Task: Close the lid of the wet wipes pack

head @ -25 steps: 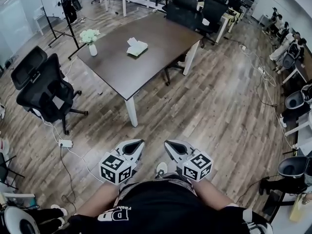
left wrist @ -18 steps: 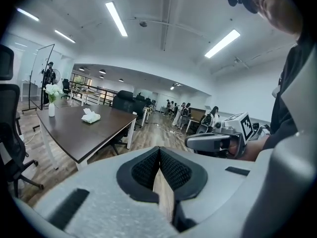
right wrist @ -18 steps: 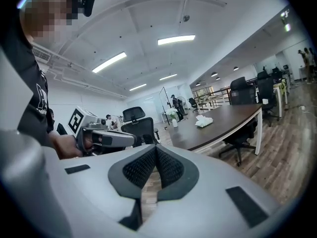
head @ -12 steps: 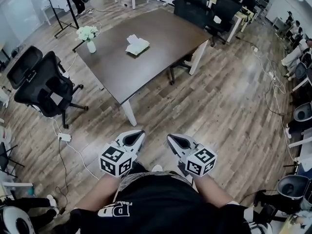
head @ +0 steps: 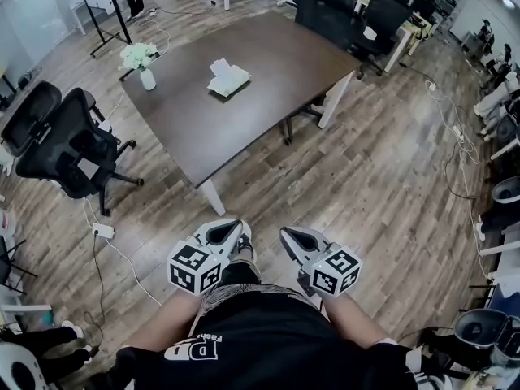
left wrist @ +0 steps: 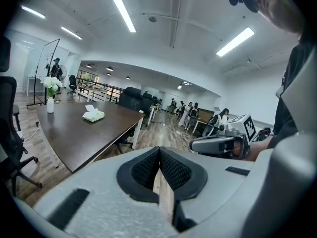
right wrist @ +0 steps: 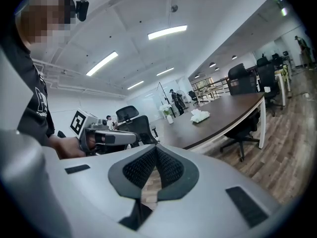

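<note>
The wet wipes pack (head: 228,80) lies on the dark brown table (head: 244,112), its white lid flap (head: 219,67) standing open at the far side. It also shows small in the left gripper view as the pack (left wrist: 93,115) and in the right gripper view as the pack (right wrist: 200,115). My left gripper (head: 234,229) and right gripper (head: 286,236) are held side by side close to my body, over the wood floor, well short of the table. Both point toward the table, shut and empty, as the left gripper (left wrist: 159,155) and right gripper (right wrist: 156,155) pads meet.
A vase of white flowers (head: 140,59) stands on the table's left end. Black office chairs (head: 69,140) stand left of the table and more chairs (head: 349,10) behind it. A power strip and cable (head: 104,231) lie on the floor at left. People sit at desks far right.
I have walked closer to the table: it and the wipes pack now sit nearer in the head view. Both grippers stay shut in front of my body.
</note>
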{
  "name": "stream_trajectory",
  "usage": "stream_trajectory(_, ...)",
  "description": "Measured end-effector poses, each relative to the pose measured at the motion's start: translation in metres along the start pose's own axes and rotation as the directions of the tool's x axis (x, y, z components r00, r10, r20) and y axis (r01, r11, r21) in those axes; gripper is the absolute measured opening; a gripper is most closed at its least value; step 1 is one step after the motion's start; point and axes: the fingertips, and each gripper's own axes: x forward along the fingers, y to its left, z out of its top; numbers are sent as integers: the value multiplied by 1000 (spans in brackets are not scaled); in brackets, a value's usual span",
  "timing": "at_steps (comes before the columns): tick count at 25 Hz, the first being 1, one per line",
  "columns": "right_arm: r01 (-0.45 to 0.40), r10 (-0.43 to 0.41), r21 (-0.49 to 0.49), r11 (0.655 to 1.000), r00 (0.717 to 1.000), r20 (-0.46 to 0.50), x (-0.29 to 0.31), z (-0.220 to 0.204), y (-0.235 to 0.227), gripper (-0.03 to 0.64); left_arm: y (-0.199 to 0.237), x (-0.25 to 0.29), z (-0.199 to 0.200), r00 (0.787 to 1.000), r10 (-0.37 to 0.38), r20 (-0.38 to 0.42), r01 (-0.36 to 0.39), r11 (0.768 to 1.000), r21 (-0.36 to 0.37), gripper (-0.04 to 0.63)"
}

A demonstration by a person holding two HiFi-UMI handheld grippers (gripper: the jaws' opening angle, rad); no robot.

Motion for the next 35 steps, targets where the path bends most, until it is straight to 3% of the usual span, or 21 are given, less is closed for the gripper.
stream_trajectory(12, -26, 23, -49, 998, 998, -56, 105, 85, -88, 5, 114, 84, 83, 999, 19, 38, -19, 1000, -3, 18)
stream_trajectory(23, -55, 50, -57, 997, 995, -84, 224, 147, -156, 5, 241, 123, 141, 994, 94, 59, -94, 995, 13, 18)
stream_trajectory(35, -107, 101, -59, 992, 989, -109, 286, 177, -184, 5, 297, 139, 159, 985, 167, 52, -167, 986, -17, 18)
